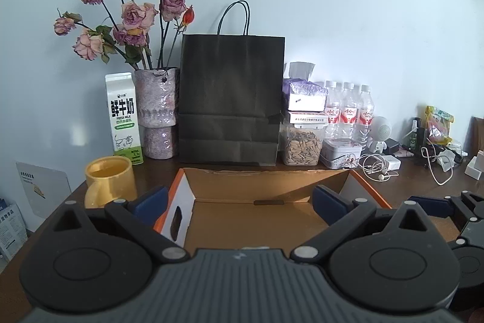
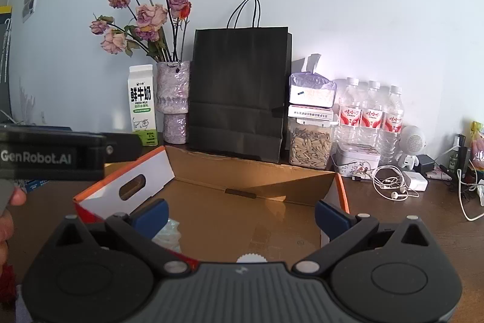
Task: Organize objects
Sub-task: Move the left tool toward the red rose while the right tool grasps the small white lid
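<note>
- Left gripper (image 1: 239, 200) hangs nearest, jaws wide and empty, over the box (image 1: 266, 182); the right gripper (image 2: 240, 215) is likewise wide and empty.
- The mug (image 1: 109, 182) sits just left of the box; a careless sweep could tip it.
- A crinkly wrapper (image 2: 168, 233) lies inside the box.
- The earphones (image 2: 390, 185) on the right could snag a finger.

Left gripper (image 1: 239, 202) spread wide, right gripper (image 2: 240, 215) spread wide, both level
</note>
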A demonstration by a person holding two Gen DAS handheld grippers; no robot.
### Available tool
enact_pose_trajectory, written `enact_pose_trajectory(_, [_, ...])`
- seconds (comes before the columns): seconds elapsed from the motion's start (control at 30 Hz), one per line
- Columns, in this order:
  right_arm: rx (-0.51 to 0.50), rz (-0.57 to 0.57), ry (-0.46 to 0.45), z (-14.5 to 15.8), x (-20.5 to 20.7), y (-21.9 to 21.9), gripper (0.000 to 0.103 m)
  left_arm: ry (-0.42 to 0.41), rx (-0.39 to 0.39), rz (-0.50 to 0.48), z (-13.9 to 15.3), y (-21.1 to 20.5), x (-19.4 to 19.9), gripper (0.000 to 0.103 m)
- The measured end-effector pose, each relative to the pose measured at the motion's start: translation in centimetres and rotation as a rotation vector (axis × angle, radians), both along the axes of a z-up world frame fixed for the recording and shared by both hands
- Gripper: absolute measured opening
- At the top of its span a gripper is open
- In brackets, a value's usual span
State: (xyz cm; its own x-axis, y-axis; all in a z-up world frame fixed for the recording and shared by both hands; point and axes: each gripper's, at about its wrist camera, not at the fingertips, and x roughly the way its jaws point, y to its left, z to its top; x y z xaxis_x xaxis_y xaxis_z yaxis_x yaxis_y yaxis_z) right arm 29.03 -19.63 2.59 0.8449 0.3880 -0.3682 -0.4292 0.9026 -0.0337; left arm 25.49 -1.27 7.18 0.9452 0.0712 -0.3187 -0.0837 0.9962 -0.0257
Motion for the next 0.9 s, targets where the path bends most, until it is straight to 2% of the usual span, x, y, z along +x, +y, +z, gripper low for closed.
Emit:
enact_pose_trajectory(0.57, [0.008,0.012,-0.005,-0.8,-10.2,-3.0,0.103,-0.007,-0.012,-0.005,-0.4,3.0,-11.0,0.103])
enact_pose_trajectory(0.9, [-0.013,0.028,0.032,-2.5,-14.6,-4.0,0.103,0.037,0.008,0.028,-2.7,5.0,-15.8,0.103])
